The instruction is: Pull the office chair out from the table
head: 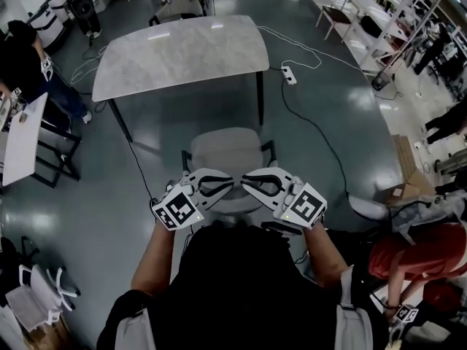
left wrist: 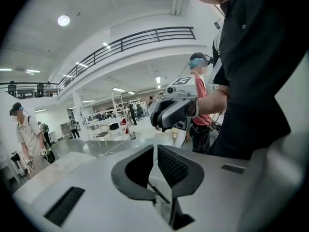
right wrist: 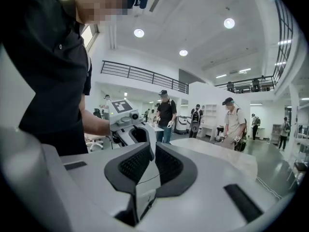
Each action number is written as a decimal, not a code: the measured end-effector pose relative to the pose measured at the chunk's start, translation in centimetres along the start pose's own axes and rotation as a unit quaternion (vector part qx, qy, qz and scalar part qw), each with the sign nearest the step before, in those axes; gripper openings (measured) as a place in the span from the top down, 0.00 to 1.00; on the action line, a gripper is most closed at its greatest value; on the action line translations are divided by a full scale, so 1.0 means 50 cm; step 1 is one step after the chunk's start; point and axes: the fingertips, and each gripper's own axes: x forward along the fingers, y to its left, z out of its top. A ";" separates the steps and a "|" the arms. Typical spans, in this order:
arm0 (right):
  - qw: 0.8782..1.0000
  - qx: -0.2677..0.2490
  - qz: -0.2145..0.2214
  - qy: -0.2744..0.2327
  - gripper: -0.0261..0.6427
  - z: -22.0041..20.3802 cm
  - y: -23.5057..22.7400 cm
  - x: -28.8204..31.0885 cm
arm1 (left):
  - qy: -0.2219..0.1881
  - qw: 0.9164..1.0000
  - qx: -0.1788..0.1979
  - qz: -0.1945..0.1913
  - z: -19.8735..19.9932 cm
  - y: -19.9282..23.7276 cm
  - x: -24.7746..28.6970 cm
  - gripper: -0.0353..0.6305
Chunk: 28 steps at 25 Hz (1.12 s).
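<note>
- Left gripper (head: 220, 186): jaws nearly closed, narrow slit remaining, nothing gripped.
- Right gripper (head: 255, 183): same condition, empty.
- Office chair (head: 226, 152): below both grippers, seat outside the table (head: 182, 53) edge.

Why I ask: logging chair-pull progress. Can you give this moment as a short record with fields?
table: grey top, beyond the chair
office chair: clear of the table's near edge, seat fully visible
left gripper: near the chair's back, jaws nearly together, nothing between
right gripper: likewise, tip to tip with the left
grip on chair: none
</note>
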 end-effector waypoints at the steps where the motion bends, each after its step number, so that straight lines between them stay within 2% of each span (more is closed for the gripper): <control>1: 1.000 0.000 -0.003 -0.009 0.89 0.014 0.000 -0.004 | -0.005 1.000 -0.003 0.002 0.008 0.002 -0.006 0.89; 6: 0.999 -0.004 -0.013 -0.030 0.90 0.050 -0.001 -0.013 | -0.043 0.999 -0.031 0.012 0.039 0.019 -0.040 0.89; 12: 0.999 0.016 -0.026 -0.027 0.90 0.022 -0.009 -0.011 | -0.064 0.997 -0.045 0.017 0.048 0.027 -0.052 0.89; 17: 0.999 0.021 -0.031 -0.035 0.92 0.016 -0.006 -0.006 | -0.071 0.996 -0.062 0.000 0.034 0.019 -0.044 0.89; 22: 0.998 0.016 -0.031 -0.048 0.92 0.026 -0.001 -0.009 | -0.107 0.991 -0.076 -0.033 0.044 0.004 -0.049 0.89; 28: 0.997 0.040 -0.027 -0.065 0.92 0.025 0.014 -0.016 | -0.102 0.991 -0.071 -0.044 0.040 -0.006 -0.040 0.89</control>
